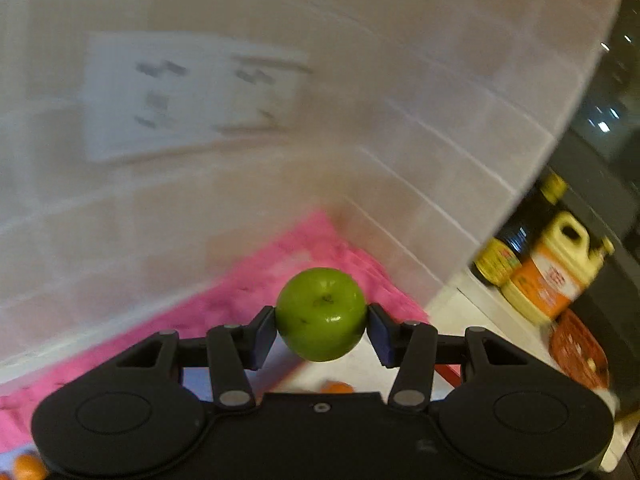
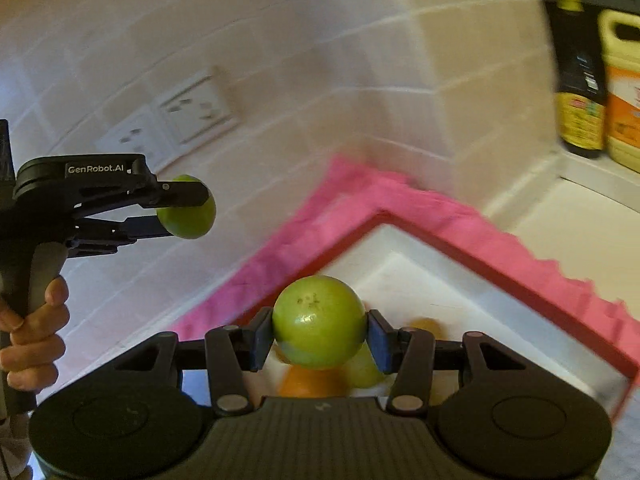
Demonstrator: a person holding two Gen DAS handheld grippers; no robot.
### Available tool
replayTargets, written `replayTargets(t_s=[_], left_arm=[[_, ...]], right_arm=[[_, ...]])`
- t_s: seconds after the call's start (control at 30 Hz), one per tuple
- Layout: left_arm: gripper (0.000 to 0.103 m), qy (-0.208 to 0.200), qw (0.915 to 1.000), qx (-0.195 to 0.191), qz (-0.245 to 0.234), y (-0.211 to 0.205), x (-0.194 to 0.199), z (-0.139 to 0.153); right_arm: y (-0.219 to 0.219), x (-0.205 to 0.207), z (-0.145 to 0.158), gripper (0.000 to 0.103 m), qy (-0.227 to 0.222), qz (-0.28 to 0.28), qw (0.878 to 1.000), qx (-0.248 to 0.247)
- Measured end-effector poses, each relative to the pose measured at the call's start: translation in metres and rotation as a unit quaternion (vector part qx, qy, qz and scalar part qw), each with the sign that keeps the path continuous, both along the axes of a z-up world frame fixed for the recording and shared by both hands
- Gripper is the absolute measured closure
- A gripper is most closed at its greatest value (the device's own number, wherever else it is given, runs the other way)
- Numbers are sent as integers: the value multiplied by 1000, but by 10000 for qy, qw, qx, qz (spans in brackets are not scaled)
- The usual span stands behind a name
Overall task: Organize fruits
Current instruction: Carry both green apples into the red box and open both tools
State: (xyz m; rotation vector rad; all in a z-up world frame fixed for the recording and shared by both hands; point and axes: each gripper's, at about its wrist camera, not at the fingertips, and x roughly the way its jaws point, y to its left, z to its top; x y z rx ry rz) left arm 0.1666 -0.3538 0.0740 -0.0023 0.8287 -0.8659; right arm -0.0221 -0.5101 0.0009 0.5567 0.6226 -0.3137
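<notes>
Holding oranges, a red-rimmed tray [image 2: 500, 272] sits below.

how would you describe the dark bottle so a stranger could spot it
Start at the tiled wall corner and look right to the ledge beyond it. The dark bottle stands there upright with a yellow label, beside a yellow jug; it is the taller, narrower one.

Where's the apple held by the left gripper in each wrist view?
Left wrist: the apple sits low centre, clamped in the left gripper.
Right wrist: the same apple shows at mid-left, in the left gripper seen from the side.
Shared landmark: the pink cloth against the tiled wall.
</notes>
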Motion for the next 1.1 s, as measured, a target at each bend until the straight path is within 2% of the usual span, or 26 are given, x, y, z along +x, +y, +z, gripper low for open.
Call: replayTargets(t_s=[0.17, 0.3, 0.5, 0.63, 0.83, 0.9, 1.0, 1.1], left_arm=[[44, 75, 9984, 191, -522, -51, -17, -28], [44, 172, 9958, 355, -830, -75, -25, -51], [44, 251, 9920, 679, -1035, -102, -25, -90], [44, 382, 9905, 760, -1078, -108, -21, -108], [44, 510, 9891, 807, -1121, -111, -19, -117], [44, 507, 9890, 844, -1106, -111, -19, -116], [35, 380, 9902, 778, -1099, -108, -21, -109], [33, 186, 9910, 764, -1081, -105, -24, -96]], right_arm=[[-20, -22, -20, 52, 389, -390, 9985, -72], [-34, -33, -38, 52, 532, -655, 9963, 151], [-48, -44, -56, 52, 653, -982, 9925, 331], [-51, -40, -67, 52, 806, -1093, 9900, 382], [-52, -33, -74, 51, 898, -1122, 9886, 447], [-52, -32, -74, 47, 895, -1148, 9884, 431], [-52, -35, -67, 37, 724, -1159, 9896, 456], [-52, -38, -56, 34, 601, -1180, 9904, 392]])
